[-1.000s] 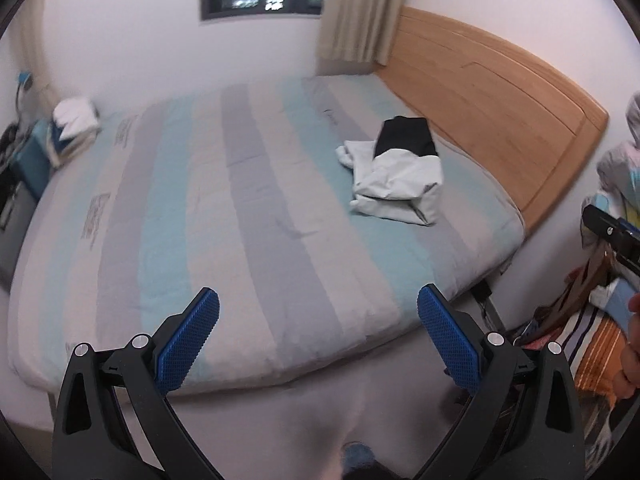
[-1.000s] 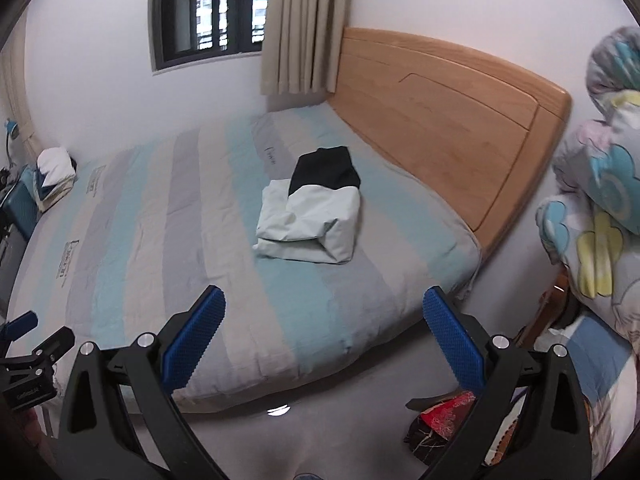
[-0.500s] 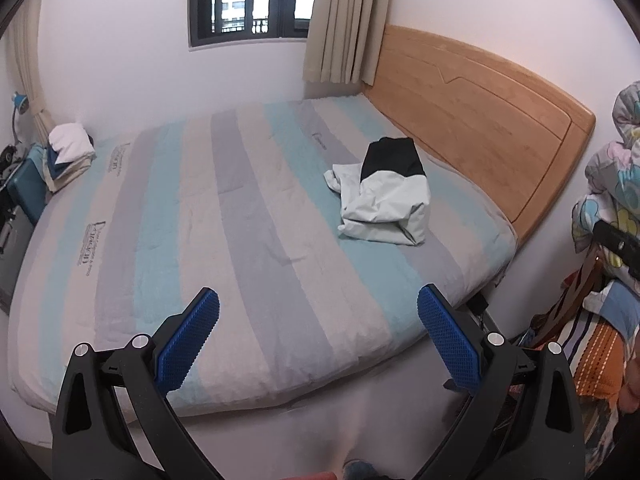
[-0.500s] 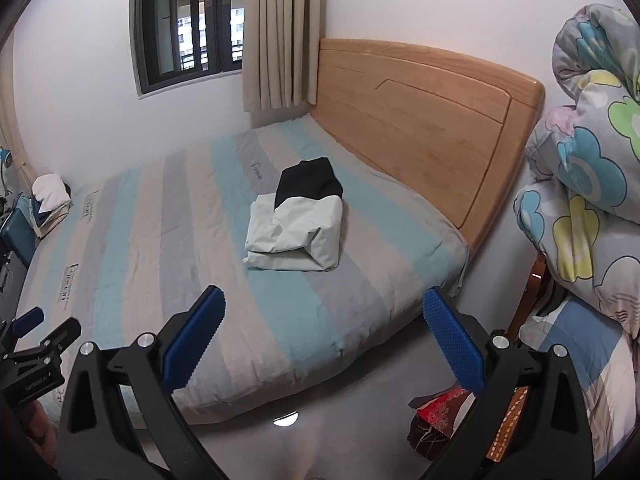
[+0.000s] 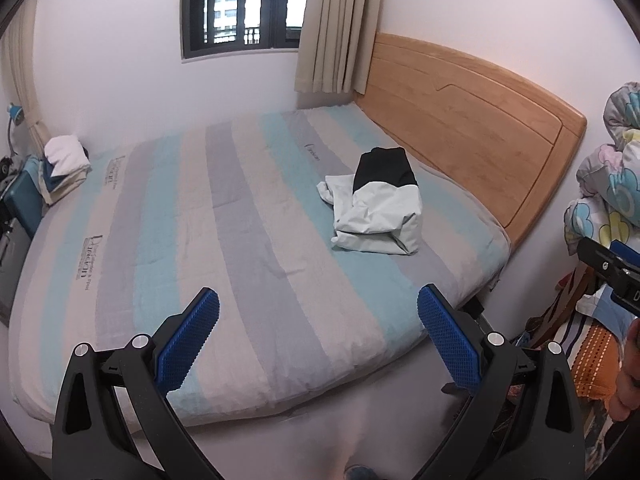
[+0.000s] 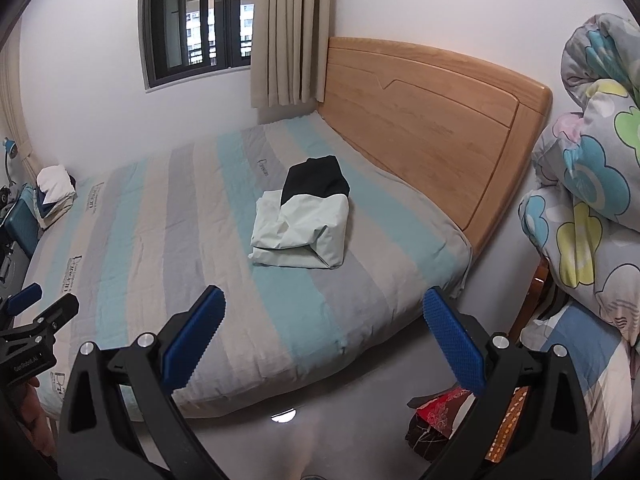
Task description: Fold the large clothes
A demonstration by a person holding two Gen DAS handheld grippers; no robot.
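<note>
A folded white and black garment (image 5: 378,208) lies on the striped bed (image 5: 192,216) near the wooden headboard; it also shows in the right wrist view (image 6: 306,220). My left gripper (image 5: 318,334) is open and empty, held off the near edge of the bed, well short of the garment. My right gripper (image 6: 324,330) is open and empty, also back from the bed's near edge. The right gripper shows at the right edge of the left wrist view (image 5: 612,276); the left gripper shows at the left edge of the right wrist view (image 6: 34,328).
A wooden headboard (image 6: 424,120) stands at the bed's right end. A flowered quilt pile (image 6: 588,188) sits at the right on a chair. Folded cloths (image 5: 64,160) and a blue box (image 5: 20,200) lie at the far left. Grey floor (image 6: 288,424) runs below the bed edge.
Both grippers have pulled back and tilted up from the bed, so more of the window and wall shows. The garment has not moved. Both grippers stay open.
</note>
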